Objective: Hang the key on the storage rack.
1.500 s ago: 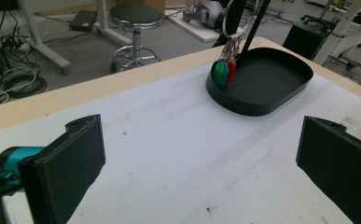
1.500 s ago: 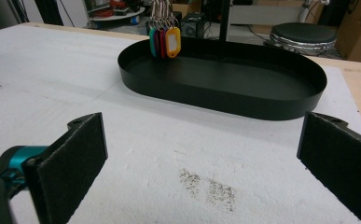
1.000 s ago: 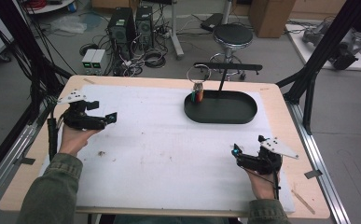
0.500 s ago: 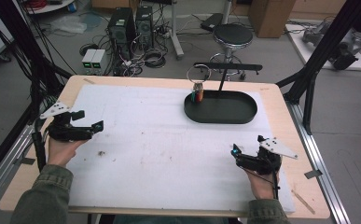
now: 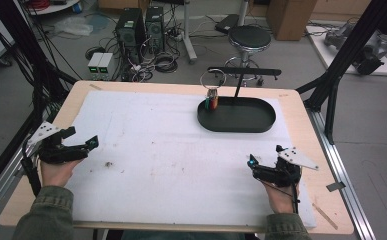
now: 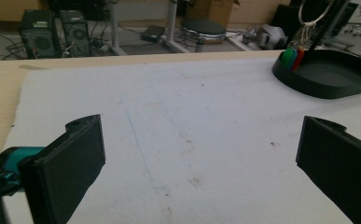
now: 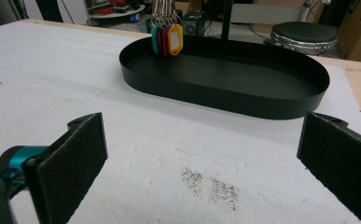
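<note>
A black oval tray [image 5: 236, 125] sits at the far right of the white mat. Coloured key tags [image 5: 211, 103] hang on a ring from a black stand [image 5: 243, 71] over the tray's left end. My left gripper [image 5: 83, 138] rests at the mat's left edge, open and holding nothing. My right gripper [image 5: 265, 156] sits near the front right, open and also holding nothing. In the left gripper view the open gripper [image 6: 201, 158] frames bare mat, with the tray [image 6: 327, 88] and tags [image 6: 292, 56] far right. The right gripper [image 7: 201, 158] faces the tray [image 7: 225, 100] and the tags [image 7: 166, 39].
A white mat [image 5: 171, 150] covers most of the wooden table [image 5: 326, 200]. It carries small dark specks [image 5: 108, 164] and a smudge [image 7: 211, 184]. Black frame posts [image 5: 331, 85] stand at the table's sides. A stool [image 5: 249, 37] and computers [image 5: 131, 25] are on the floor beyond.
My left gripper has moved left and back toward the near edge of the table, staying open. The right gripper has not moved.
</note>
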A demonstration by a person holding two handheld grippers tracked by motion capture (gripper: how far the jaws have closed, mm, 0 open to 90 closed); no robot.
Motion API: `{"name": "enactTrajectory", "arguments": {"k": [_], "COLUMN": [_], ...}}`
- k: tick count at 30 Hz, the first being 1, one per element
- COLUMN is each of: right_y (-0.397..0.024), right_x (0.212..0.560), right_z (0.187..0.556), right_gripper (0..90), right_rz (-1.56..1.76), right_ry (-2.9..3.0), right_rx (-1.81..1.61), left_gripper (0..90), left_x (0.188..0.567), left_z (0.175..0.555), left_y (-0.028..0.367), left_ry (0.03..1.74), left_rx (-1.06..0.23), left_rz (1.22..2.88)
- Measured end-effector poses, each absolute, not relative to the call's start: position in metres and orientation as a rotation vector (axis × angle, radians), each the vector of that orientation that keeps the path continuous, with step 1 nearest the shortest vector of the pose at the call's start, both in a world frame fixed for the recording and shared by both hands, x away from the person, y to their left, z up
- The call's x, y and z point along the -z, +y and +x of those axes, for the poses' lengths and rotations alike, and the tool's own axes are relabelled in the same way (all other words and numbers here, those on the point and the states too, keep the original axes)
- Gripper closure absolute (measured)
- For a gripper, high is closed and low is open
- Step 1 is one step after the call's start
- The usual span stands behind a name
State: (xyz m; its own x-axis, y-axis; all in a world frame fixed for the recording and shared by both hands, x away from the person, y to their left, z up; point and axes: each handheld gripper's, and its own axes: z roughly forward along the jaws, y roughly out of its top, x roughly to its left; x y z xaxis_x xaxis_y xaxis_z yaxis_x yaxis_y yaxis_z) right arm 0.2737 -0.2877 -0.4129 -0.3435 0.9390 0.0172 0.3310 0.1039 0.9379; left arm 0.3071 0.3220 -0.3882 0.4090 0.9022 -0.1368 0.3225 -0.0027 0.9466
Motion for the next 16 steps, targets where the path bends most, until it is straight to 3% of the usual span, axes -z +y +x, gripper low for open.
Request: {"name": "enactTrajectory", "arguments": {"k": [16], "right_y": [-0.287], "right_x": [0.414], "right_z": [0.274], "right_gripper": [0.4], "right_rz": [1.249], "right_ry": [1.763], "right_rx": [-1.238], "left_gripper": [1.7], "left_x": [0.407], "left_z": [0.295], "left_y": [0.329], "left_ry": [1.167], "left_rx": [-0.687], "left_rz": [1.53]}}
